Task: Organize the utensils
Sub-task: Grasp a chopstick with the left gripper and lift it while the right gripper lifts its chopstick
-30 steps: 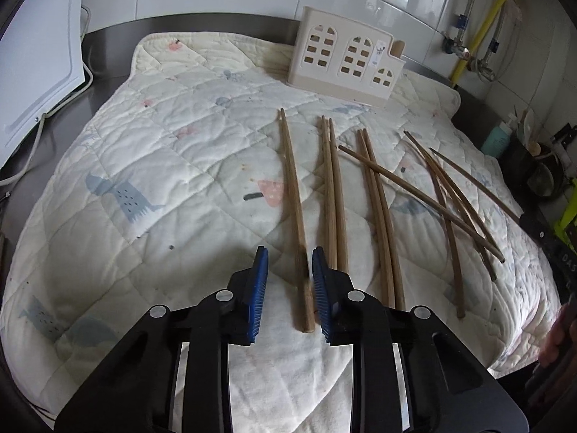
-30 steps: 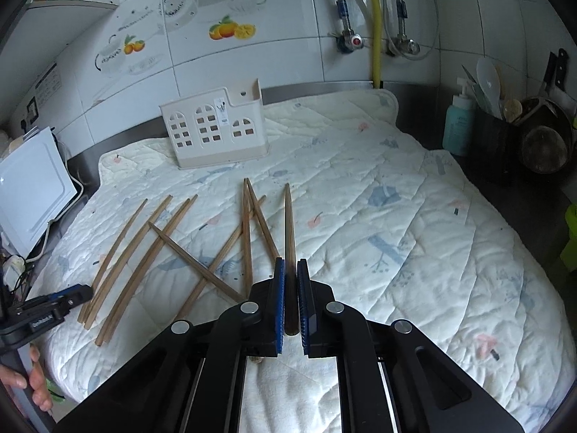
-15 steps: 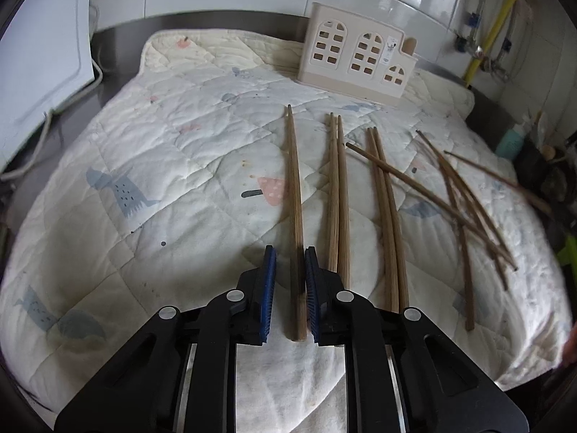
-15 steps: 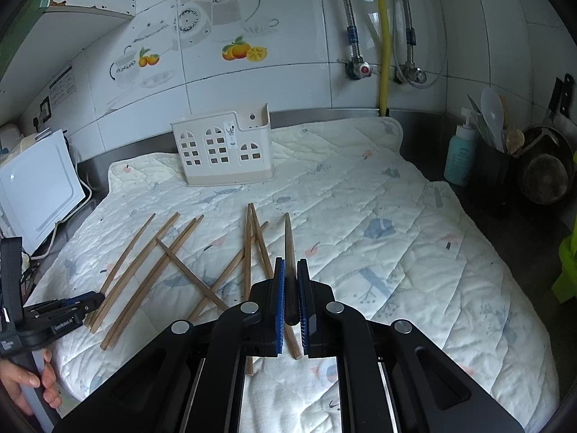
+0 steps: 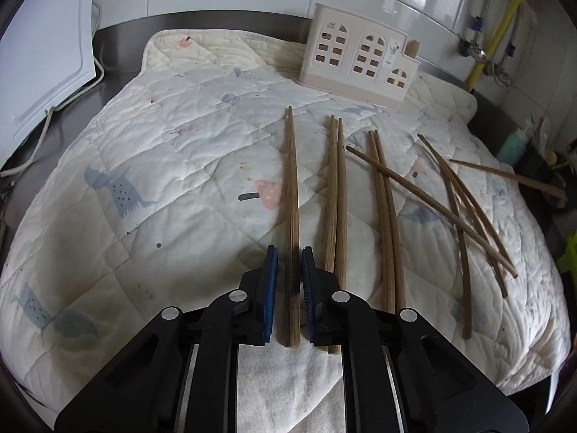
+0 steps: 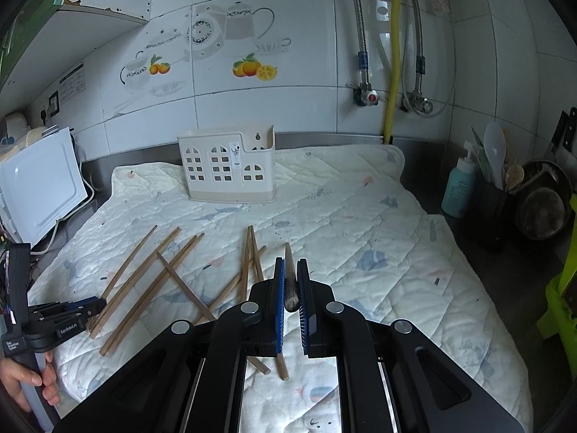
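Chopsticks lie scattered on the quilted mat (image 5: 187,151) that covers the desk, most of them with their long axes running from the near edge toward the back wall. The house-shaped holder (image 5: 360,57) stands upright at the far end of the mat, against the wall, well apart from every stick.

The left claw (image 5: 289,270) sits low over the leftmost chopstick (image 5: 291,187). Its blue pads flank the thick near end of that stick with a narrow gap showing on each side; the jaws stand slightly apart and do not appear to be clamped. The stick's long axis runs straight ahead of the claw, in line with the fingers, its thin tip pointing at the holder. A close pair (image 5: 335,195) lies just beside it to the right.

The right claw (image 6: 290,281) is closed on another chopstick (image 6: 288,252) and carries it clear of the mat. This stick points forward along the fingers and is foreshortened. The holder (image 6: 230,166) lies ahead and a little to the left of it.

Judgement: the right hand, already loaded and raised, is the better placed to reach the holder. Its stick lies roughly level, so it would need tipping toward upright to drop into the holder's open top.
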A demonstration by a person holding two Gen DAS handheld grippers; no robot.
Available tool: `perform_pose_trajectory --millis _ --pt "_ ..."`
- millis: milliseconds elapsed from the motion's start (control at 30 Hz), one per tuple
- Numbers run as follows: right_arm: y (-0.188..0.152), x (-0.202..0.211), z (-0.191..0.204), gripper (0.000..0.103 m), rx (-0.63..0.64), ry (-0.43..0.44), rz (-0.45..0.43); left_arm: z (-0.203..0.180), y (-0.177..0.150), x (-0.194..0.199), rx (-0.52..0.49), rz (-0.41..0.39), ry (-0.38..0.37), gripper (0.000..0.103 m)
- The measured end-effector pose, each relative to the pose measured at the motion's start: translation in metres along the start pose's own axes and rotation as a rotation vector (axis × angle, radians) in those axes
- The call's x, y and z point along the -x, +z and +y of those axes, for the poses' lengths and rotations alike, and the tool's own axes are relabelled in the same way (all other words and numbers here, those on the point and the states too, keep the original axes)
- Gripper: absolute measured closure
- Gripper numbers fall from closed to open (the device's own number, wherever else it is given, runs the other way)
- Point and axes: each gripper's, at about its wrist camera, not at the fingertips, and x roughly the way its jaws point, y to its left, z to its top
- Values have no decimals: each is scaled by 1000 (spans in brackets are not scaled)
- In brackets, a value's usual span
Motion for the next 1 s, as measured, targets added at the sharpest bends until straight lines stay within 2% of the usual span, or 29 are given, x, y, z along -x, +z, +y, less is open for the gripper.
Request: perform_pose_trajectory --millis 167,233,467,633,1000 --pt "4 2 3 96 3 8 2 -4 -1 -1 -40 -12 11 91" --pt "6 5 3 96 -1 19 0 0 2 1 -22 -1 -20 97" --pt "31 18 1 96 31 54 -21 5 18 23 -30 -24 -114 97" --pt "54 18 -4 96 30 112 -15 5 39 43 -46 -83 -154 97" --pt "114 2 -2 96 64 206 4 7 94 57 -106 -173 -170 98"
